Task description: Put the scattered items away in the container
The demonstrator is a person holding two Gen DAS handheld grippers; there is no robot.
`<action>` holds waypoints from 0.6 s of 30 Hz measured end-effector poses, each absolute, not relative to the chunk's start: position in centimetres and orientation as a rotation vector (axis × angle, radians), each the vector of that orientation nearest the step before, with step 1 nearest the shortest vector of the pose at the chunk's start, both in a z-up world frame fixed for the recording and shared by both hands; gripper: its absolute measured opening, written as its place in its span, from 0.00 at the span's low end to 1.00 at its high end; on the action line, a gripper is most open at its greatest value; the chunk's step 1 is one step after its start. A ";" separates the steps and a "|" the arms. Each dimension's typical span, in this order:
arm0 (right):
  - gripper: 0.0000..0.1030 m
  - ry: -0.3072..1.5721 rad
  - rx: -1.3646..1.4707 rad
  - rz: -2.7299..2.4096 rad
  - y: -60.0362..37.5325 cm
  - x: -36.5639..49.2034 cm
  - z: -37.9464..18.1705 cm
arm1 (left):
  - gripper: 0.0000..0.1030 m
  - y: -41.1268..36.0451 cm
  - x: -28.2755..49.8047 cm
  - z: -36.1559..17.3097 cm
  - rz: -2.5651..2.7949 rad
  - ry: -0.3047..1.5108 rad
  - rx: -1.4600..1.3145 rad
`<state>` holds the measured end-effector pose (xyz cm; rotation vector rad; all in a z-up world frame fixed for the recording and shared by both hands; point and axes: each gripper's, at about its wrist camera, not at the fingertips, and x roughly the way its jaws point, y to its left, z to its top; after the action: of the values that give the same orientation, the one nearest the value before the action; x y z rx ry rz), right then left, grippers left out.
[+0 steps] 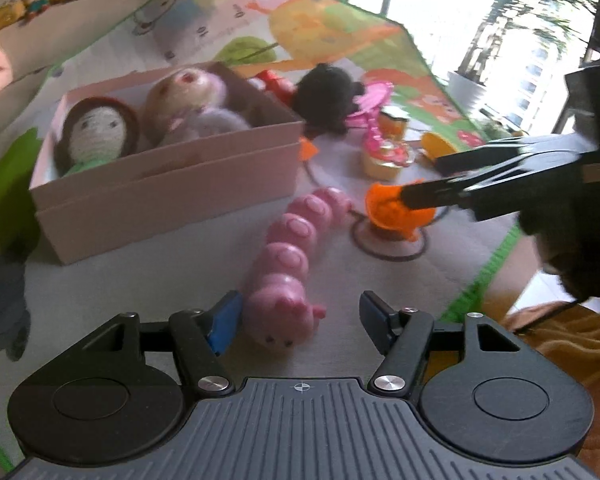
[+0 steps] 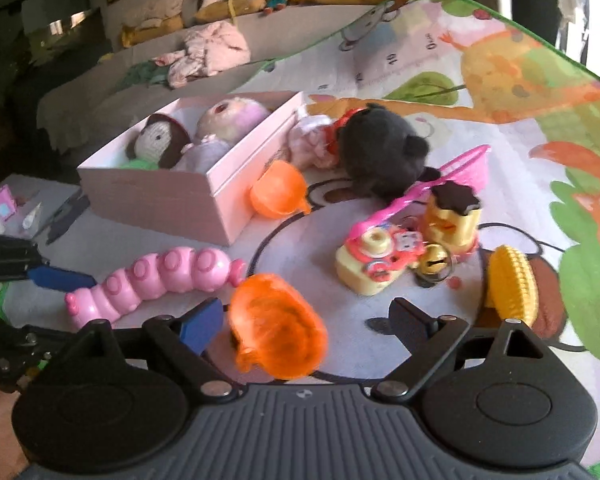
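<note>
A pink box [image 1: 172, 200] [image 2: 160, 196] on the play mat holds crocheted dolls [image 1: 100, 128]. A pink caterpillar toy [image 1: 288, 256] [image 2: 160, 276] lies in front of it. My left gripper [image 1: 300, 320] [image 2: 72, 308] is open around the caterpillar's head; the blue pad sits close to one side and the other finger stands apart. An orange cup [image 2: 276, 324] [image 1: 392, 208], blurred, lies between the fingers of my right gripper [image 2: 306, 324] [image 1: 424, 178]. That gripper is open, with a clear gap between its right finger and the cup.
A second orange cup [image 2: 278, 190] leans against the box. Beyond it lie a black plush [image 2: 380, 148], a pink net [image 2: 452, 172], a yellow-and-pink toy camera [image 2: 374, 260], a yellow duck block [image 2: 452, 216], a bell [image 2: 436, 264] and a toy corn cob [image 2: 512, 284]. The mat's green edge [image 1: 480, 292] runs along the right.
</note>
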<state>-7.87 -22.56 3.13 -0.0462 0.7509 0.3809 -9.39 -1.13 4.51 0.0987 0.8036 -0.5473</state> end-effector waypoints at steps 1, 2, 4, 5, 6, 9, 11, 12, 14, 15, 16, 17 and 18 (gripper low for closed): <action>0.88 0.744 -0.055 0.397 -22.2 -8.0 3.1 | 0.68 -1.3 -9.5 4.6 -0.548 0.802 0.105; 0.85 0.735 -0.064 0.410 -21.9 -8.2 3.2 | 0.68 -1.3 -9.5 4.6 -0.544 0.802 0.109; 0.80 0.730 -0.091 0.439 -21.3 -8.3 3.3 | 0.68 -1.3 -9.3 4.5 -0.535 0.808 0.106; 0.80 0.733 -0.099 0.448 -21.0 -8.4 3.2 | 0.69 -1.2 -9.3 4.4 -0.528 0.812 0.104; 0.80 0.739 -0.108 0.455 -20.8 -8.4 3.1 | 0.69 -1.2 -9.2 4.3 -0.520 0.816 0.102; 0.71 0.758 -0.115 0.459 -20.5 -8.2 2.7 | 0.72 -1.0 -9.2 4.2 -0.508 0.822 0.095; 0.60 0.772 -0.108 0.457 -20.6 -8.1 2.6 | 0.75 -1.0 -9.2 4.2 -0.503 0.821 0.094; 0.53 0.779 -0.106 0.457 -20.6 -8.0 2.5 | 0.76 -0.9 -9.2 4.2 -0.502 0.821 0.094; 0.45 0.790 -0.105 0.449 -20.6 -7.8 2.4 | 0.77 -0.9 -9.2 4.2 -0.500 0.822 0.095; 0.44 0.790 -0.107 0.447 -20.6 -7.9 2.4 | 0.77 -0.9 -9.2 4.2 -0.500 0.822 0.095; 0.44 0.789 -0.105 0.448 -20.7 -8.0 2.5 | 0.78 -0.9 -9.2 4.2 -0.499 0.821 0.096; 0.44 0.792 -0.100 0.454 -20.7 -8.0 2.5 | 0.78 -0.9 -9.2 4.2 -0.498 0.820 0.096; 0.44 0.800 -0.088 0.466 -20.9 -8.0 2.5 | 0.78 -1.0 -9.2 4.3 -0.495 0.817 0.099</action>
<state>-7.99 -20.86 2.53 -0.0876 0.8002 0.4662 -9.24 -0.97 4.27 0.0992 0.8168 -0.4954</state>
